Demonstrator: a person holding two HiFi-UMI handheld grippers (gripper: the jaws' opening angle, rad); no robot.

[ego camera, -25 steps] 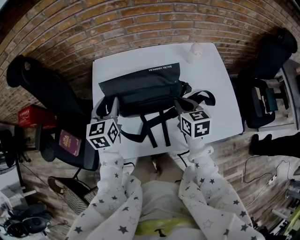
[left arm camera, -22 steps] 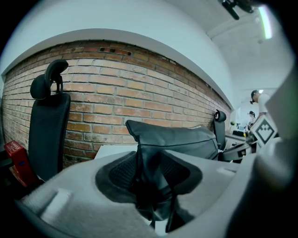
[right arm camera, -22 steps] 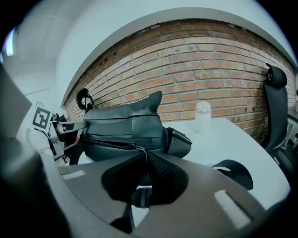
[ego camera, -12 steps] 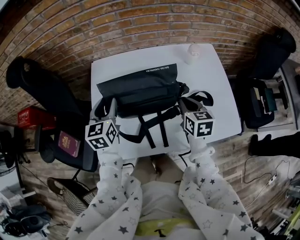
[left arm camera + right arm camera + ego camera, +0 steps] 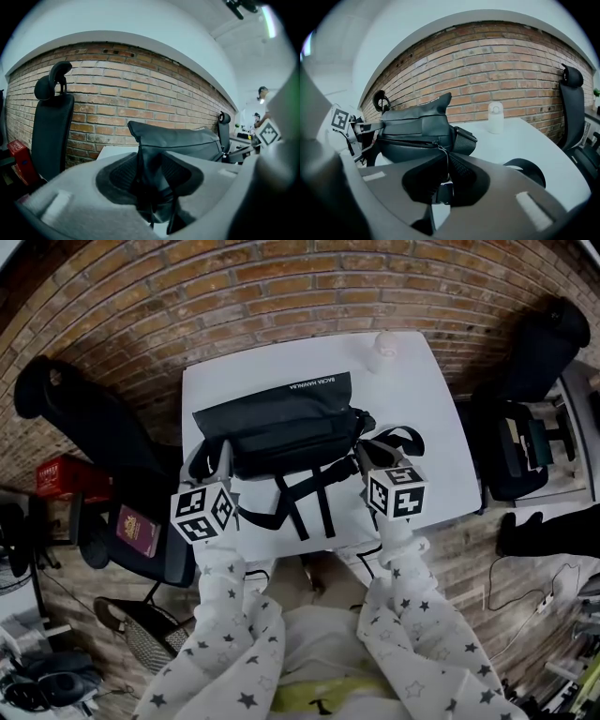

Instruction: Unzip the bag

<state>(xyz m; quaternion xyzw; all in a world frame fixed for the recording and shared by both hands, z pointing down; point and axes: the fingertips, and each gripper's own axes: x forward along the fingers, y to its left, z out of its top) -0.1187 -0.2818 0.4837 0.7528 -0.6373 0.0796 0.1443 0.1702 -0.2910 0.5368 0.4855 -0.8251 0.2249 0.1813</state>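
A black bag (image 5: 281,423) lies on the white table (image 5: 427,399), its straps (image 5: 309,498) trailing toward me. My left gripper (image 5: 223,454) is shut on a bunched fold of the bag's left end (image 5: 152,173). In the left gripper view the bag (image 5: 180,138) rises just beyond the left gripper (image 5: 154,192). My right gripper (image 5: 362,452) sits at the bag's right end. In the right gripper view a thin cord runs down from the zipper (image 5: 412,140) to the zipper pull (image 5: 446,190), and the right gripper (image 5: 444,194) is shut on that pull.
A white bottle (image 5: 385,345) stands at the table's far edge, also seen as the bottle (image 5: 495,117) behind the bag. A black chair (image 5: 89,423) holding a red booklet (image 5: 139,528) stands left. Another chair (image 5: 525,418) stands right. A brick wall (image 5: 281,287) lies beyond.
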